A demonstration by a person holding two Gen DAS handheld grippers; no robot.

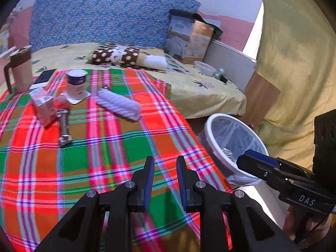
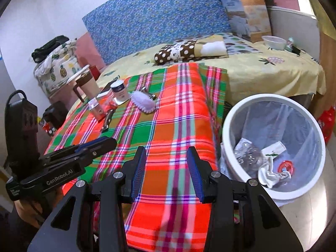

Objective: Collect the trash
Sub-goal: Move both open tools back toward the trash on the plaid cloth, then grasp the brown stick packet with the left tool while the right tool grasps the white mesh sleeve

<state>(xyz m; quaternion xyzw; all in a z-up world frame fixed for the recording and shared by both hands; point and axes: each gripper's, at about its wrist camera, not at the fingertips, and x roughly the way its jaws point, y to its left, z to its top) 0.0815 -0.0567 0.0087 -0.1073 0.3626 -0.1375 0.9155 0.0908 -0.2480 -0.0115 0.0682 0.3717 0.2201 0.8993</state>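
On the plaid cloth (image 1: 117, 147) over the bed, left to right: a clear carton (image 1: 43, 107), a yogurt cup (image 1: 76, 86) and a white brush (image 1: 119, 104). The left tool (image 1: 163, 163) hovers above the cloth, jaws apart and empty — the right tool (image 2: 166, 157) likewise. Beside the bed sits the white bin (image 2: 229, 126), crumpled trash (image 2: 271, 168) inside.
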